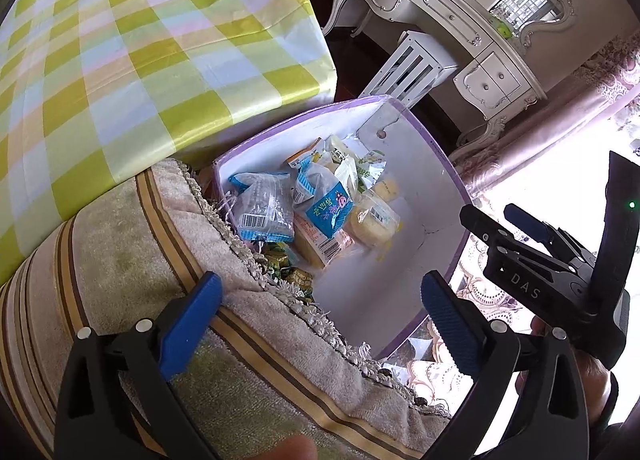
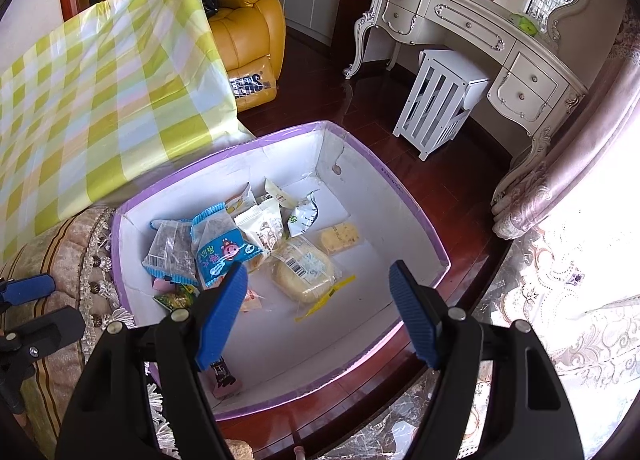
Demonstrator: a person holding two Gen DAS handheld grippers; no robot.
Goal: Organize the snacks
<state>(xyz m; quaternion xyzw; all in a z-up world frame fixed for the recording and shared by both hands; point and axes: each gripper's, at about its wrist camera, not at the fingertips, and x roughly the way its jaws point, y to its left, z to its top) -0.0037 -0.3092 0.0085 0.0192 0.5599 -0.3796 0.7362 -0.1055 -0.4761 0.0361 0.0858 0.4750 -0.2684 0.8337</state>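
Observation:
A white box with a purple rim (image 2: 416,216) stands on the dark wood floor and holds several packaged snacks: a blue cartoon packet (image 2: 222,254), a clear packet with a barcode (image 2: 168,248), a yellow cake in clear wrap (image 2: 304,272) and a pink bar (image 2: 224,378). The box (image 1: 432,164) and the blue cartoon packet (image 1: 328,210) also show in the left wrist view. My right gripper (image 2: 316,314) is open and empty above the box's near side. My left gripper (image 1: 320,320) is open and empty over the striped cushion (image 1: 140,280), left of the box. The right gripper (image 1: 504,220) shows there too.
A table with a green checked cloth (image 2: 100,100) stands left of the box. A white slatted stool (image 2: 440,100) and an ornate white dresser (image 2: 480,32) are behind it. A yellow armchair (image 2: 240,20) is at the back. A lace curtain (image 2: 560,300) hangs at right.

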